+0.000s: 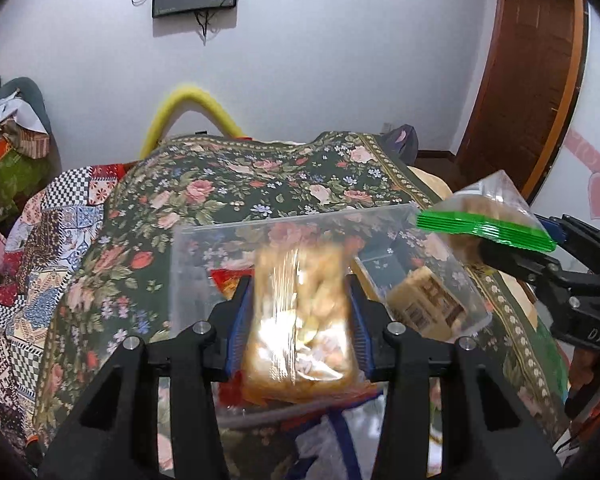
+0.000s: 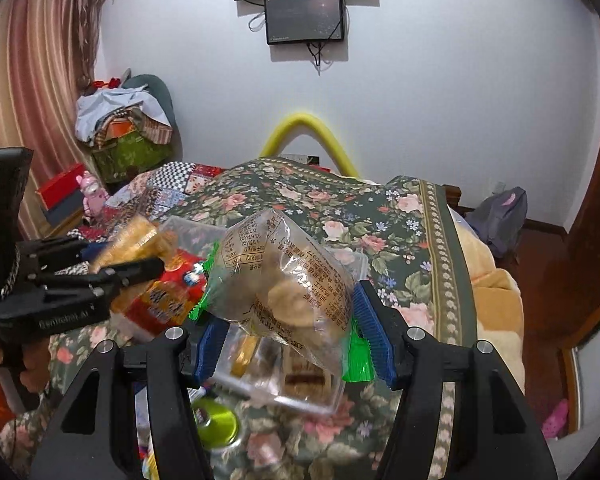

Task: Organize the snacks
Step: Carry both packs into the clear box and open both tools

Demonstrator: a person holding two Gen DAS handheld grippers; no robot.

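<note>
Above the floral bed (image 1: 260,176), the left hand-held gripper (image 1: 298,292) clamped a yellow snack pack (image 1: 300,312), the right hand-held gripper (image 2: 290,320) a green-sealed biscuit bag (image 2: 284,280), both poised over the clear bin (image 1: 204,248) for sorting.

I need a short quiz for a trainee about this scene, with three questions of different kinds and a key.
1. True or false: the left claw is shut on a clear packet of golden snacks.
2. What colour are the end seals of the clear cookie bag in the right claw? A red, B green, C black.
3. Fill in: below both claws sits a clear plastic ____ on the floral bedspread.

Key: 1 true; 2 B; 3 box.
</note>
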